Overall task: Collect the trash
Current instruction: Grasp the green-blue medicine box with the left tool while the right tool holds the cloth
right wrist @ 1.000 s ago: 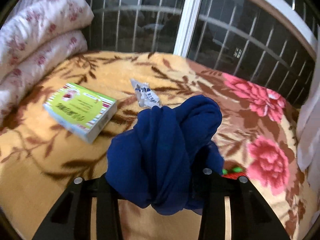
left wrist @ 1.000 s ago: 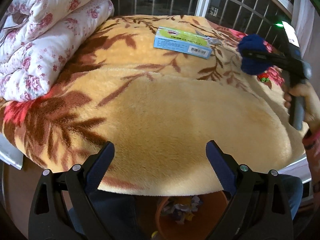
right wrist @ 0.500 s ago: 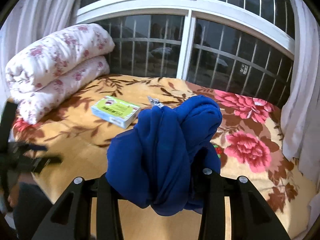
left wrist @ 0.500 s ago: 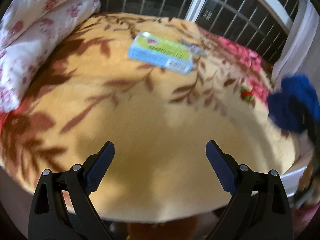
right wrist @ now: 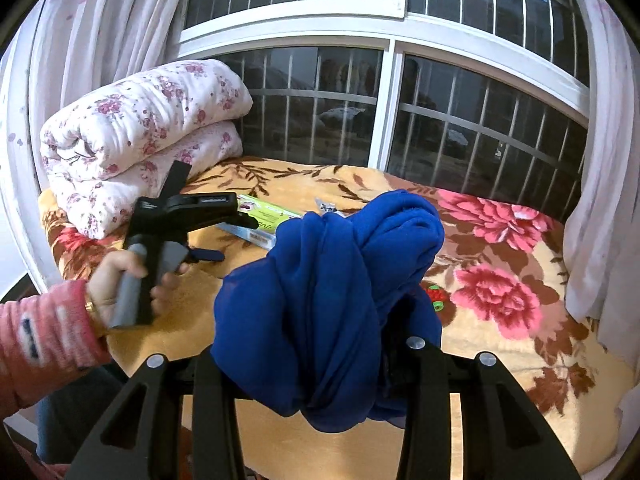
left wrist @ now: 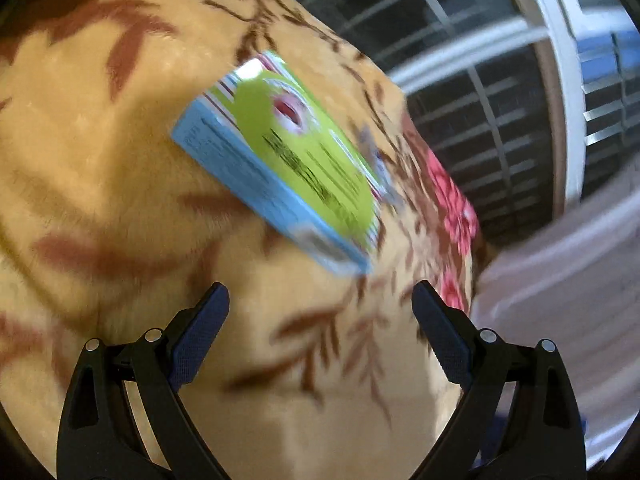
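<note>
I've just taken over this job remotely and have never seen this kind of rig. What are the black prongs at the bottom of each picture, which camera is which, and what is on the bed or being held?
There is no robot arm: a person holds a two-finger gripper in each hand, each with a fisheye camera looking along its fingers. The prongs are those fingers. In the left wrist picture, the left gripper is open and empty, aimed at a green and blue box on the floral blanket. In the right wrist picture, the right gripper is shut on a bundled blue cloth. That view also shows the person's left hand, a folded quilt and a small crumpled wrapper.
</note>
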A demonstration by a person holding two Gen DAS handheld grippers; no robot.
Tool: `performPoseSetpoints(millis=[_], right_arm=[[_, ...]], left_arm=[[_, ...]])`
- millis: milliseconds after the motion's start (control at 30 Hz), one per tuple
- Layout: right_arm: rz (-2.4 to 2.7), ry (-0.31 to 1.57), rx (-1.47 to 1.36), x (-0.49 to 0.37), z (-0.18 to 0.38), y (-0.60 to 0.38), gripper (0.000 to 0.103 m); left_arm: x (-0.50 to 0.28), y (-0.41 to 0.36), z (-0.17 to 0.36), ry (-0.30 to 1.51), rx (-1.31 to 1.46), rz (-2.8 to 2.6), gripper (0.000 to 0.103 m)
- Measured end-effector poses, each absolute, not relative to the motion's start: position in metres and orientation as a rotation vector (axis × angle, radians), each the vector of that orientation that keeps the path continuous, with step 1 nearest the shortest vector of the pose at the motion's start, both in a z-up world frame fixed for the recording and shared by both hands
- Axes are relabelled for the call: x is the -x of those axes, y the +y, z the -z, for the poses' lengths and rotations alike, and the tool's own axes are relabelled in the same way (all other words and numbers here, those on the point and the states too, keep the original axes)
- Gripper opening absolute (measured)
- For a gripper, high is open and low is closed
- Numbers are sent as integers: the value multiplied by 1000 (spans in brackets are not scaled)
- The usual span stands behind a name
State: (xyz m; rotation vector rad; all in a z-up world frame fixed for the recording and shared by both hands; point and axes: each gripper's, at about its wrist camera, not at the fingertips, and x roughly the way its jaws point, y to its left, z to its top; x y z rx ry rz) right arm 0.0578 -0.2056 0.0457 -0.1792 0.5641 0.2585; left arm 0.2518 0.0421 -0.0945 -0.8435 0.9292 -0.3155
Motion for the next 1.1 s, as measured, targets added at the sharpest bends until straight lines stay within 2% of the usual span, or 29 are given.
performPoseSetpoints(millis=[400,433,467,533,767,1100], right_arm=[[-269,598,158,-85,-29,-212,41],[-274,600,155,-86,-28,-212,41],[-278,601,153,-87,-27,-211,41],[-285,602,154,-88,-26,-209,41],[-287,602,149,-82,-29,-207,41],[-294,565,165,-46,-42,-198,41]], left_arm=[[-291,56,102,737,985,242,89],[-292,55,102,733,974,229,87],[-291,55,101,732,959,213,77],[-292,57,101,748,932,189,49],[-287,66,92,726,923,232,38],[-209,56,3,626,526,246,30]])
